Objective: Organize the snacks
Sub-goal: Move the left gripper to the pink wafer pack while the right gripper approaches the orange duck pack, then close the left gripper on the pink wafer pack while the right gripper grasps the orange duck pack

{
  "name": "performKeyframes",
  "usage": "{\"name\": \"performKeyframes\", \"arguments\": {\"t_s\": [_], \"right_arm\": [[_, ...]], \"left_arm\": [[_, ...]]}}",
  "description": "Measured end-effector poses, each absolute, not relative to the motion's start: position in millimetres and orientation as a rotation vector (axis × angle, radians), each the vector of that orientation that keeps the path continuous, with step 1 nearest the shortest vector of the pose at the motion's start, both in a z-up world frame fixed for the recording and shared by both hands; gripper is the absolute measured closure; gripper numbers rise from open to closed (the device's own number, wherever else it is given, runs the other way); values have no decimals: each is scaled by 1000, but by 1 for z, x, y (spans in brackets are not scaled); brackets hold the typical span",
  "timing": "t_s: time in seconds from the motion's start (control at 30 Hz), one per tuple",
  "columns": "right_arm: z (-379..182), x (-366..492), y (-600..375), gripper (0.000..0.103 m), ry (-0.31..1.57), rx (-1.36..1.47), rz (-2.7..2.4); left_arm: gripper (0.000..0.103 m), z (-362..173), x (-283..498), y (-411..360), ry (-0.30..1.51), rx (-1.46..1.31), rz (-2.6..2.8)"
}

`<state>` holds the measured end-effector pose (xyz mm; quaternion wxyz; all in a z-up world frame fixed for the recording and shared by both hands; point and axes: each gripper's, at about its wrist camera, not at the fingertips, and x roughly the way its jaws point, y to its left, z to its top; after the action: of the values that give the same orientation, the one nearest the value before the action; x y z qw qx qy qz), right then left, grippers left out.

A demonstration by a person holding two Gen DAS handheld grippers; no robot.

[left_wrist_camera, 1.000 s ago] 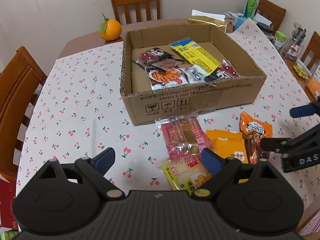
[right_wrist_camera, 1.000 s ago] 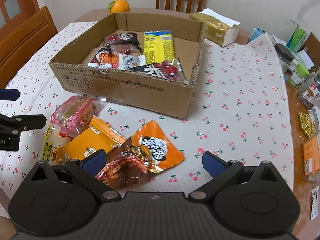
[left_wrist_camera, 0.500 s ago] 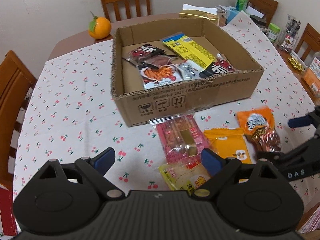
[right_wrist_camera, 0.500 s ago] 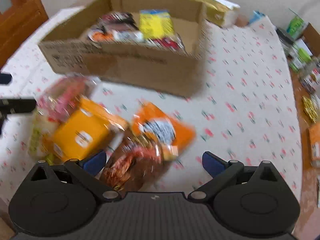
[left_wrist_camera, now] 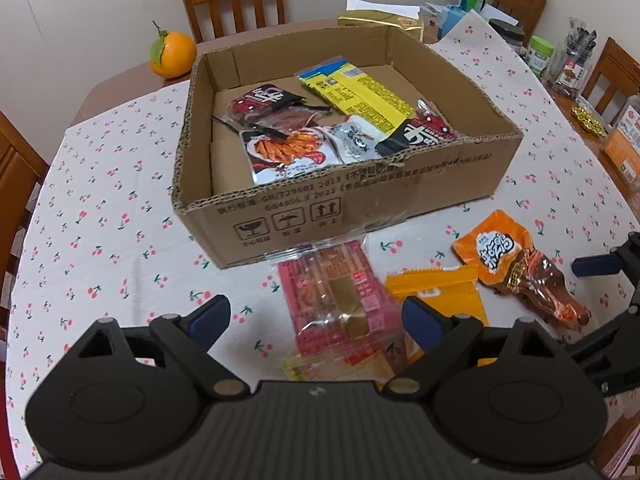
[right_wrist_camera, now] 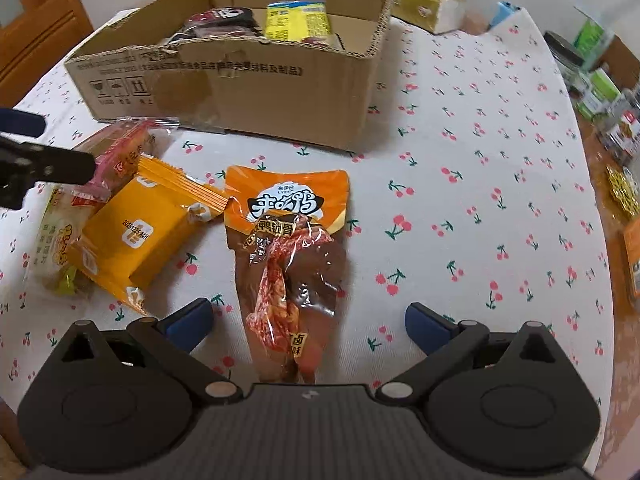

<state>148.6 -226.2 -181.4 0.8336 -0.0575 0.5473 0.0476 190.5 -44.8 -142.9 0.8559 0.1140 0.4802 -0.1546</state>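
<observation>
Snacks wait outside the cardboard box (right_wrist_camera: 224, 80): right gripper (right_wrist_camera: 308, 322) has dropped, jaws wide astride the orange-and-brown duck-neck pouch (right_wrist_camera: 288, 248); left gripper (left_wrist_camera: 316, 318) jaws wide over the pink packet (left_wrist_camera: 336, 296).

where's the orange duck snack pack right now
On the tablecloth in front of the box, just right of the yellow packet. In the right wrist view the duck pack lies between the open right gripper fingers.

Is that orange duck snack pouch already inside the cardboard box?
No, the orange duck snack pouch lies on the cherry-print tablecloth in front of the cardboard box, between the open right gripper's fingers.
</observation>
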Motion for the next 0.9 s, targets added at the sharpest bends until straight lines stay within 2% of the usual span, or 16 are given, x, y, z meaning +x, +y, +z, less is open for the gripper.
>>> {"name": "performKeyframes", "arguments": {"t_s": [0.2,0.27,0.4,0.67,0.73,0.8,0.9], "right_arm": [[-181,150,-225,0,1162,-124,104],[-181,149,-226,0,1157,-125,106],[-181,148,-227,0,1151,-127,112],[-181,147,-227,0,1145,-129,116],[-181,147,-227,0,1145,-129,116],[-180,147,-226,0,1143,-130,117],[-180,146,-226,0,1138,-130,120]], "left_arm": [[14,-150,200,-51,1011,185,-272],[20,-150,201,-53,989,180,-259],[25,-157,208,-56,1005,167,-236],[29,-167,212,-56,1052,134,-236],[33,-168,212,-56,1059,128,-241],[43,-169,213,-57,1064,123,-252],[48,-169,213,-56,1061,128,-251]]}}
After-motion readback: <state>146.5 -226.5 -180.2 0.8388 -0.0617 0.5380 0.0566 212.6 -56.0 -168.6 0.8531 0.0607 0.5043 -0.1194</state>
